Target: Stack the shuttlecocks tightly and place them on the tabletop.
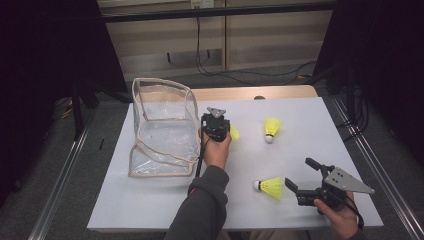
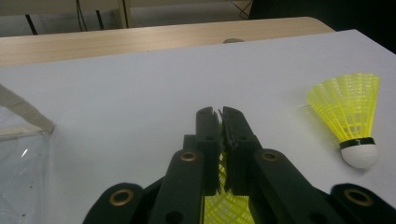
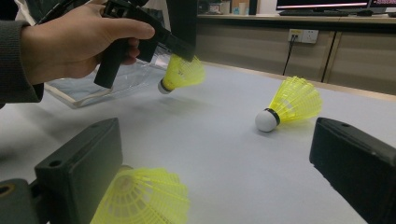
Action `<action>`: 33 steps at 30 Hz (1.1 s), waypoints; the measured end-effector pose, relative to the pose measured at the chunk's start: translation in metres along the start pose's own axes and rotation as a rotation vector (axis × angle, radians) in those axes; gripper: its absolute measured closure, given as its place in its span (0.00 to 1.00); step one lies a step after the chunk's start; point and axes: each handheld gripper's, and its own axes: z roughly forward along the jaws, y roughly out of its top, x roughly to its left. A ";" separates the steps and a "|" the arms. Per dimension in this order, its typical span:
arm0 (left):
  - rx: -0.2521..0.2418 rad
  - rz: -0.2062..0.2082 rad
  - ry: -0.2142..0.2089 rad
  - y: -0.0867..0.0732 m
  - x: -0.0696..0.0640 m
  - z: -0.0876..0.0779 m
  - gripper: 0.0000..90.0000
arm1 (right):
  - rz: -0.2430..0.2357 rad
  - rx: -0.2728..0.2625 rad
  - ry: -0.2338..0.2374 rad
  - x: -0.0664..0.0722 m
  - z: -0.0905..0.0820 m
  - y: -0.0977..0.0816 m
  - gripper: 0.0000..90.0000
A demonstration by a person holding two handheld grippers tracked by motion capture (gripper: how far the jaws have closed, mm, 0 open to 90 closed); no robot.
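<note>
A: Status on the left hand-held gripper?

B: Jaws are sitting pinched together on the skirt of a yellow shuttlecock. In the right gripper view the shuttle is hanging cork-down off the surface, not touching it. It's sitting just beside the open side of the clear bag.

A: Bag position?

B: Bag is standing at the left of the surface, in the high view. Transparent walls, beige trim, mouth facing the left hand. Left gripper is hovering just right of it.

A: Right hand-held gripper?

B: Jaws are standing wide open, holding nothing. They're pointing left along the surface at a second shuttlecock. That one is lying on its side near the front edge, cork to the left, skirt toward the jaws. In the right gripper view its skirt is sitting just inside the near jaw; touching or not, can't tell.

A: Anything else out there?

B: Third shuttlecock is resting on the surface toward the back right, cork toward the person, well apart from both grippers. In the left gripper view it's showing at the right, skirt up, cork down.

A: Arms?

B: Grey sleeve is coming in from the bottom centre to the left gripper. Right hand is gripping its tool at bottom right.
</note>
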 end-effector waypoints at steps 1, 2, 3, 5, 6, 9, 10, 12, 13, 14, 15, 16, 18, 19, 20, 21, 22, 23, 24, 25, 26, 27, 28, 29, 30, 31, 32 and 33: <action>-0.001 -0.002 -0.001 0.000 0.000 0.000 0.96 | 0.000 0.001 0.000 0.000 0.000 0.000 0.02; 0.001 -0.002 0.000 0.000 -0.001 0.000 0.96 | 0.000 0.001 0.000 0.000 0.000 0.000 0.02; 0.001 -0.003 0.000 -0.001 -0.001 0.000 0.96 | 0.000 0.001 0.000 0.000 0.000 0.000 0.02; 0.002 -0.002 -0.003 -0.001 -0.001 0.000 0.95 | 0.001 0.001 0.002 0.000 0.000 0.000 0.02; 0.004 -0.004 -0.001 -0.001 -0.001 0.000 0.95 | 0.002 0.001 0.002 0.000 0.000 0.000 0.02; 0.003 -0.009 0.004 -0.003 -0.002 0.001 0.95 | 0.002 0.000 0.002 0.001 0.000 0.000 0.02; 0.002 -0.013 0.006 -0.003 -0.002 0.001 0.95 | 0.001 -0.001 0.004 0.001 0.000 0.000 0.02; 0.005 -0.005 0.007 -0.003 -0.002 0.002 0.95 | 0.002 -0.002 0.005 0.001 0.000 0.000 0.02; 0.005 -0.003 0.010 -0.003 -0.003 0.002 0.94 | 0.002 0.000 0.005 0.001 0.000 0.000 0.02; 0.010 0.000 0.007 -0.003 -0.003 0.003 0.94 | 0.001 -0.001 0.003 0.001 0.000 0.000 0.02; 0.009 0.001 0.006 -0.004 -0.003 0.003 0.94 | 0.001 0.000 0.002 0.000 0.000 0.000 0.02; 0.015 0.006 0.009 -0.004 -0.004 0.004 0.94 | 0.001 0.000 0.002 0.000 0.000 0.000 0.02; 0.017 0.005 0.010 -0.005 -0.004 0.006 0.93 | 0.003 0.002 0.003 0.001 0.000 0.000 0.02; 0.019 0.005 0.010 -0.006 -0.005 0.007 0.93 | 0.001 0.001 0.003 0.001 0.000 0.000 0.02; 0.016 0.000 0.009 -0.006 -0.006 0.008 0.93 | 0.001 0.001 0.004 0.001 0.000 0.000 0.02; 0.020 0.006 0.007 -0.006 -0.006 0.009 0.93 | 0.001 0.001 0.004 0.001 0.000 0.000 0.02; 0.020 0.010 0.009 -0.006 -0.007 0.010 0.93 | 0.003 -0.001 0.004 0.001 0.000 0.000 0.02; 0.020 0.011 0.012 -0.006 -0.008 0.011 0.93 | 0.001 0.001 0.004 0.001 0.000 0.000 0.02; 0.016 0.012 0.014 -0.007 -0.008 0.012 0.93 | 0.002 0.001 0.004 0.001 0.000 0.000 0.02; 0.015 0.013 0.013 -0.007 -0.008 0.013 0.93 | 0.003 0.000 0.004 0.001 0.000 0.000 0.02; 0.013 0.010 0.011 -0.007 -0.009 0.014 0.92 | 0.001 0.000 0.006 0.001 0.000 0.000 0.02; 0.015 0.008 0.009 -0.007 -0.010 0.014 0.92 | -0.001 0.000 0.006 0.001 0.000 0.000 0.02; 0.019 0.013 0.008 -0.008 -0.011 0.015 0.92 | 0.000 0.000 0.007 0.001 0.000 0.000 0.02; 0.018 0.011 0.003 -0.008 -0.012 0.016 0.92 | 0.002 -0.001 0.008 0.001 0.000 0.000 0.02; 0.023 0.009 0.002 -0.008 -0.013 0.016 0.92 | 0.002 -0.002 0.006 0.001 0.000 0.000 0.02; 0.028 0.017 0.001 -0.007 -0.013 0.017 0.92 | 0.002 -0.001 0.006 0.000 0.000 0.000 0.02; 0.026 0.019 0.004 -0.007 -0.013 0.017 0.92 | 0.003 -0.002 0.008 0.001 0.000 0.000 0.02; 0.026 0.017 0.005 -0.007 -0.013 0.018 0.91 | 0.001 -0.001 0.007 0.000 0.000 0.000 0.02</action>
